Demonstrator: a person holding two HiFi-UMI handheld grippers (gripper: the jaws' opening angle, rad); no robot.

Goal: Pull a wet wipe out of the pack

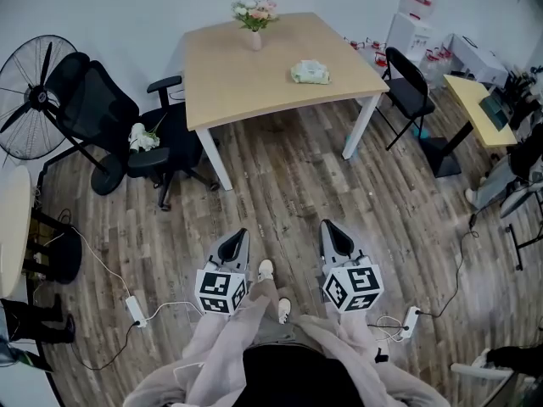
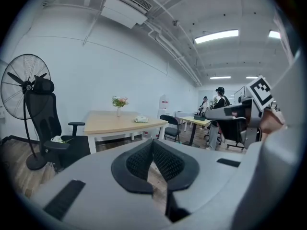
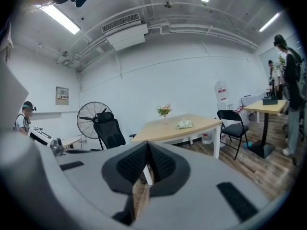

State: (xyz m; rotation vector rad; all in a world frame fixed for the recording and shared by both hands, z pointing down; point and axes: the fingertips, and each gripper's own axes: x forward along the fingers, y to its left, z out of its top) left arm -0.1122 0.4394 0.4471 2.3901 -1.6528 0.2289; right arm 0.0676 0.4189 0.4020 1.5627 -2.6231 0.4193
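Wood-plank floor [image 1: 288,185], white walls, strip lights overhead: an office room, with the person standing back from the furniture.

Desk [image 1: 246,75]: pale wood top, white legs, set near the far wall. On it:
- one pack of wet wipes [image 1: 310,73], pale green, lying flat on the right half of the top;
- one small vase of flowers [image 1: 255,15] near the far edge, apart from the pack.

Left of the desk: black office chair [image 1: 110,113] with a white bundle [image 1: 142,136] on its seat, possibly flowers, too small to say. Standing fan [image 1: 30,91] just behind the chair.

Right of the desk: black folding chair [image 1: 407,83], and a second desk [image 1: 475,108] beyond it.

Floor by the person's feet: one white power strip [image 1: 136,310] with its cable at the left, another [image 1: 411,319] at the right.

Left gripper [image 1: 241,233]: held low in front of the person, pointing toward the desk and well apart from it. Jaws closed tip to tip, nothing between them.

Right gripper [image 1: 327,225]: beside the left, pointing the same way, likewise well apart from the pack. Jaws closed together, empty.

Pack of wet wipes: touched by neither gripper.
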